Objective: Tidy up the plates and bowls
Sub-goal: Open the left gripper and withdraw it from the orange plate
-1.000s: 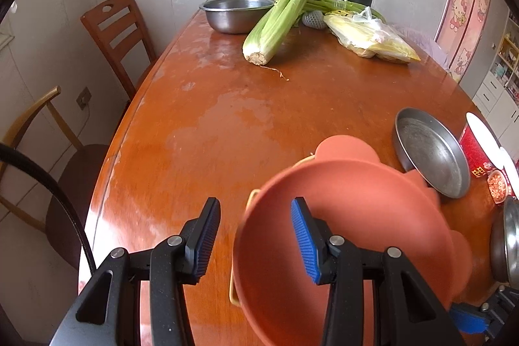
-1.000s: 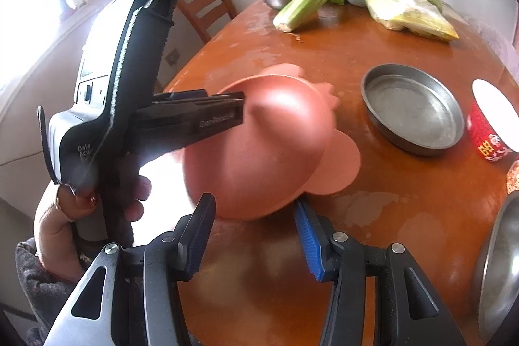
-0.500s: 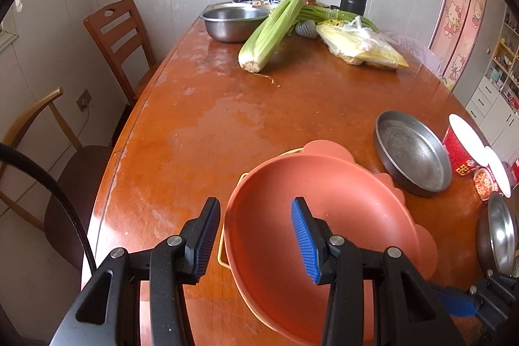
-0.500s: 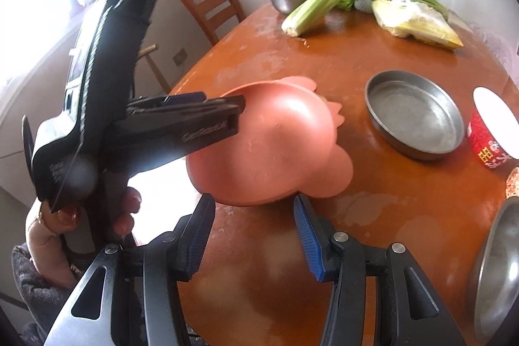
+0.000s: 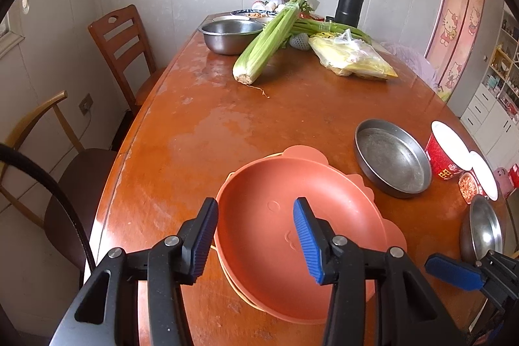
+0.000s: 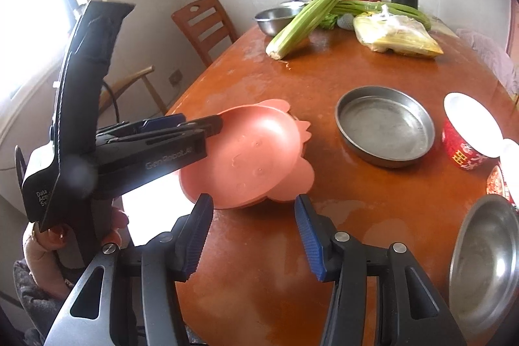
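Note:
A pink animal-shaped plate [image 5: 324, 193] [image 6: 253, 158] lies flat on the orange table, on top of a yellow-edged dish [image 5: 271, 155]. My left gripper [image 5: 254, 203] [image 6: 202, 123] straddles the plate's near-left rim, one pad outside and one over the inside. Its jaws are opening and neither pad presses the rim. My right gripper [image 6: 253, 198] hovers open just short of the plate's near edge, with nothing between its fingers. A round steel pan [image 5: 392, 161] [image 6: 384, 125] sits to the right of the plate, and a steel bowl [image 5: 483, 232] [image 6: 483, 261] at the near right.
A red paper cup [image 5: 444, 158] stands past the pan. At the far end lie celery [image 5: 269, 41], a bagged yellow food [image 5: 353, 60], a steel bowl [image 5: 230, 34] and a black flask [image 5: 350, 2]. Two chairs [image 5: 120, 47] stand along the table's left edge. A hand [image 6: 42, 245] holds the left gripper.
The pink plate was tilted up at the left gripper; now it lies flat on the stack. Both grippers have drawn back and up, so more of the table shows.

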A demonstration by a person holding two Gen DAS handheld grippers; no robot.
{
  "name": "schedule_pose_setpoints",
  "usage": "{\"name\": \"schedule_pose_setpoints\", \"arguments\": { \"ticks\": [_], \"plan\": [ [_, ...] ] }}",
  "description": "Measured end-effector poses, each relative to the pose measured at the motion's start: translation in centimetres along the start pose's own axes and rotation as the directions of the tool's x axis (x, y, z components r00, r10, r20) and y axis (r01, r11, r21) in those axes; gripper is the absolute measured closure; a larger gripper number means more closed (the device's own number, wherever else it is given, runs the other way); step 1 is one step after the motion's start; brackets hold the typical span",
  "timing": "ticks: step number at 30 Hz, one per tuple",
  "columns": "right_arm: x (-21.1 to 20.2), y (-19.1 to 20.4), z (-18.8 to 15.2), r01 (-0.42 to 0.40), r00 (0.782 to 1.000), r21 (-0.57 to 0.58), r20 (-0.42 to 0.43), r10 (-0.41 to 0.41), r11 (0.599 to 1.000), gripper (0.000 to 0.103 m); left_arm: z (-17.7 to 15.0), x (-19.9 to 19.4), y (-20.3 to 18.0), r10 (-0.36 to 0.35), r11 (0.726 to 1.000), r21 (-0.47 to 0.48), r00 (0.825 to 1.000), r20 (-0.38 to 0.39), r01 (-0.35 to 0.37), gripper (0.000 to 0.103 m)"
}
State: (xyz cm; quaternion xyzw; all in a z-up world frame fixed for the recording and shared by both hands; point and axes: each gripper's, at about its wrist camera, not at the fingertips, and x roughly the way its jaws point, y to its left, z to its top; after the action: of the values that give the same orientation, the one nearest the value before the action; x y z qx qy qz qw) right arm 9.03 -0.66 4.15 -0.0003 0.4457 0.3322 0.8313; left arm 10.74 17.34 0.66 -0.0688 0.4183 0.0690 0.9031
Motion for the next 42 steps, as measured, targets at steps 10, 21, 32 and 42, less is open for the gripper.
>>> {"name": "schedule_pose_setpoints", "arguments": {
  "ticks": [10,21,32,42],
  "plan": [
    [-3.4,-2.0,0.2,0.016,0.997,0.035,0.079,-0.019,0.999,0.047,0.1,-3.0,-1.9,-0.016,1.000,0.021,0.999,0.047,0.015,0.054],
    [-6.6,-4.6,-0.1,0.002,0.990,0.087,0.142,-0.014,0.996,0.045,0.3,-5.6,-4.0,-0.006,0.999,0.049,0.997,0.081,0.002,0.050],
    [-9.5,-7.9,-0.1,0.007,0.978,0.157,0.205,-0.040,0.988,0.045,-0.1,-7.1,-6.0,-0.013,0.998,0.065,0.996,0.089,0.007,0.050],
    [-9.9,-11.1,0.1,0.007,0.977,0.216,0.207,-0.053,0.976,0.044,1.9,-5.5,-10.3,-0.059,0.988,0.149,0.996,0.072,0.048,0.049]
  ]
}}
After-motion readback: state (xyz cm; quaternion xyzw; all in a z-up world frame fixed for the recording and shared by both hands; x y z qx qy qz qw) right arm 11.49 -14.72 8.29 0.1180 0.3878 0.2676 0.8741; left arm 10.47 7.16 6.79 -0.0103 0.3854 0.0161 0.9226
